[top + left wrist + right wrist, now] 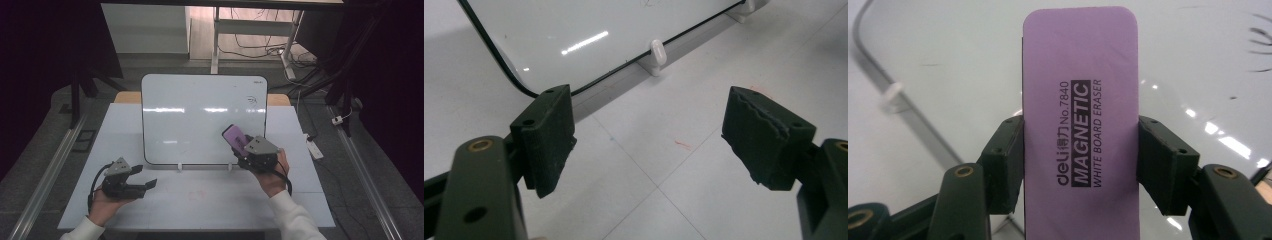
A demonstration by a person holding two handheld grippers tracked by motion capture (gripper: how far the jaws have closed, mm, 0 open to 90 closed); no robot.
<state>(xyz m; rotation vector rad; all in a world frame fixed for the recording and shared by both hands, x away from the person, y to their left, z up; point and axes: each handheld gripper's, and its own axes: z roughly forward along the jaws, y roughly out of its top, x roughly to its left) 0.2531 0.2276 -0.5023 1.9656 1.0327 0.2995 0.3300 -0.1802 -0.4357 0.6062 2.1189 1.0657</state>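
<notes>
The right gripper (240,142) is carrying a purple magnetic whiteboard eraser (1081,125), its jaws clamping the eraser's two long edges so the printed back is facing the camera and, judging by that, the wiping face is turning toward the board. In the high view the eraser (234,136) is hanging in front of the lower right part of the whiteboard (200,120), which is leaning back on small white clips at its bottom edge. A few dark pen marks (251,100) are sitting near the board's upper right corner, above the eraser, and those look like what it is heading for. Whether the eraser is touching the surface, I cannot tell. Over on the near left of the desk (165,205), the left gripper (142,184) is resting low with its jaws standing wide apart, nothing between them, probably just keeping clear of the wiping.
</notes>
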